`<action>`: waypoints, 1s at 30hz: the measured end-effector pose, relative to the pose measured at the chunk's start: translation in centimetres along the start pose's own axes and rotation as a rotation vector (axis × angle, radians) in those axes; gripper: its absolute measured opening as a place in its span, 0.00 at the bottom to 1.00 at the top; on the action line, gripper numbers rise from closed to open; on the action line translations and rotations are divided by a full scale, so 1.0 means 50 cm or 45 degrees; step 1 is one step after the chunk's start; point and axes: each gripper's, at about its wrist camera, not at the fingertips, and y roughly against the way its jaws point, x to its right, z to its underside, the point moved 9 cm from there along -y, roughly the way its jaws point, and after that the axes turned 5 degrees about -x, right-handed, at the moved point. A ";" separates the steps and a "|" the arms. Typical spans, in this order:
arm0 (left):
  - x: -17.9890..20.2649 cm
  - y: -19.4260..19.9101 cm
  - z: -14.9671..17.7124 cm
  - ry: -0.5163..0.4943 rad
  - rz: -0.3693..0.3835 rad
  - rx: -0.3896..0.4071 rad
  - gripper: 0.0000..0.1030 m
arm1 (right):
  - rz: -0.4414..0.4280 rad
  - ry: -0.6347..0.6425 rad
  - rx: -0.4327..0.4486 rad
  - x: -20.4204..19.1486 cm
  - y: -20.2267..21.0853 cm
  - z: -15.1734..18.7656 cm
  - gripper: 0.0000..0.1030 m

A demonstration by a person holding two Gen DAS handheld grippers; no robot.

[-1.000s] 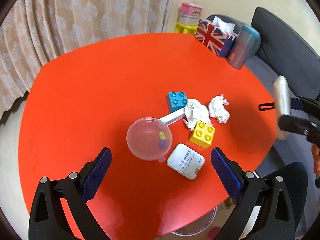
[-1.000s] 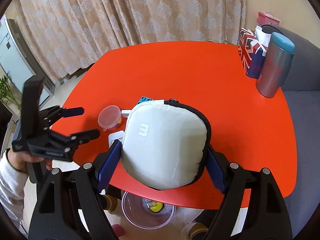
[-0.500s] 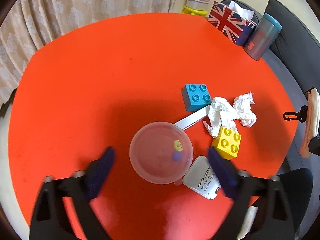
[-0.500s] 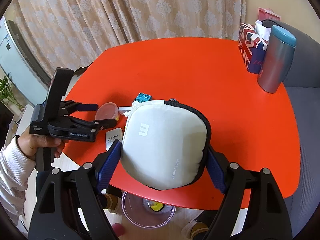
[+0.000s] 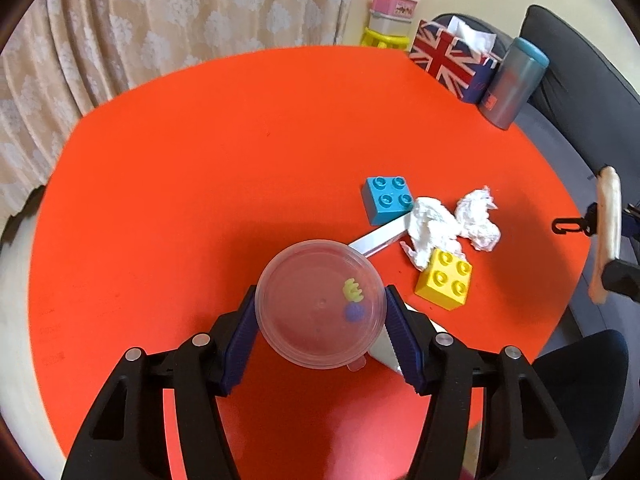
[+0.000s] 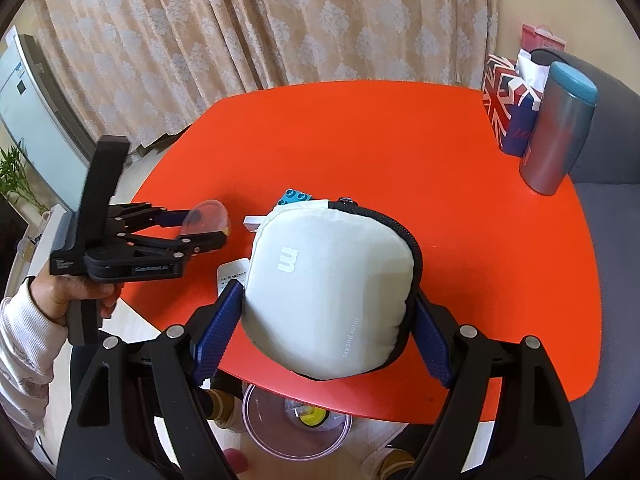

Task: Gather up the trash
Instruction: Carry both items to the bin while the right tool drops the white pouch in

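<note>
Clear plastic is what your left gripper (image 5: pixel 320 312) is clamped on: the small round container (image 5: pixel 320 304), with a green bit and a purple bit inside, sits between the blue pads (image 5: pixel 244 328) and looks held just off the red tabletop (image 5: pixel 200 160). Your right gripper (image 6: pixel 324 328) is pinched around the pale zip pouch (image 6: pixel 328 292), carried above the near edge of the tabletop, so that hand is busy. The likely trash, two crumpled white tissues (image 5: pixel 432 228) and (image 5: pixel 480 220), lies to the right of the container, one touching the yellow brick (image 5: pixel 444 280) and the white strip (image 5: pixel 380 238), close beside the blue brick (image 5: pixel 386 200). A clear bowl (image 6: pixel 296 424) shows on the floor under the near edge in the right wrist view; it may be the bin, though you cannot be sure from here. If the container is what you mean to clear now, keep the squeeze light, since thin plastic will probably flex and could pop out of the pads. Hold it level so the lid and the bits inside stay put, and lift straight up before you travel, because the grey card (image 5: pixel 386 350) lies right under your right-hand finger. Swing wide of the yellow brick and the tissues so you do not drag them. Lower it gently rather than dropping it.
</note>
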 end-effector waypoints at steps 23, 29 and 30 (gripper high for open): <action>0.130 0.224 0.148 -0.119 0.029 0.242 0.58 | 0.006 0.144 0.047 -0.080 0.102 0.130 0.76; 0.150 0.224 0.189 -0.124 0.056 0.229 0.58 | -0.016 0.182 -0.019 -0.102 0.089 0.188 0.76; 0.152 0.223 0.195 -0.123 0.060 0.226 0.58 | -0.021 0.185 -0.030 -0.105 0.085 0.196 0.76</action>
